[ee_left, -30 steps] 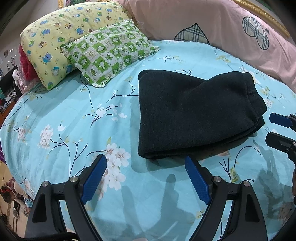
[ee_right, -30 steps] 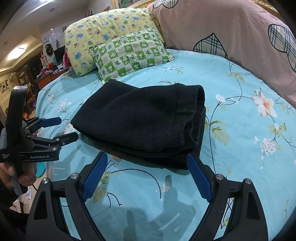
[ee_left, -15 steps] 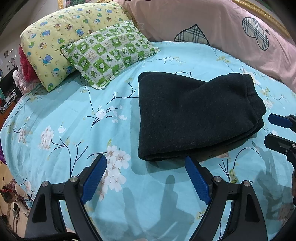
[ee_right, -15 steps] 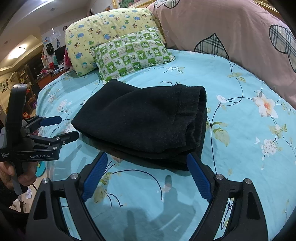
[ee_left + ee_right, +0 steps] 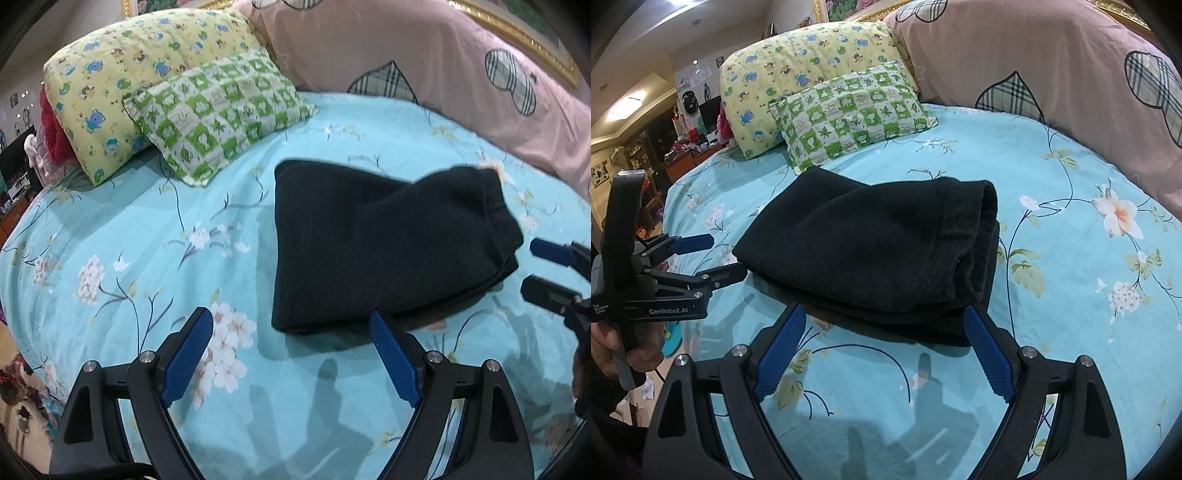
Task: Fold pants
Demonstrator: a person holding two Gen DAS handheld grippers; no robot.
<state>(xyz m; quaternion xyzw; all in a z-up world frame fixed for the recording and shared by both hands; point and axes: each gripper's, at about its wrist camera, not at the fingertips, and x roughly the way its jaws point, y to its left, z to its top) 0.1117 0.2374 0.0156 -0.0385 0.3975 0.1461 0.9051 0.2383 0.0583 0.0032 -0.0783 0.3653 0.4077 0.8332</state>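
Partly, folded pants [image 5: 380,243] hide their own lower layers.

The left wrist view is taken from low over the near edge of the turquoise floral bedsheet [image 5: 110,229], facing the headboard end. The right wrist view is taken from further right, at a similar low height, angled slightly leftward. The folded black fleece pants [image 5: 376,247] [image 5: 871,240] are seen close up in both, as are the green-and-white checked pillow [image 5: 221,114] [image 5: 853,114] and the pink quilt [image 5: 424,66] [image 5: 1034,59] behind.
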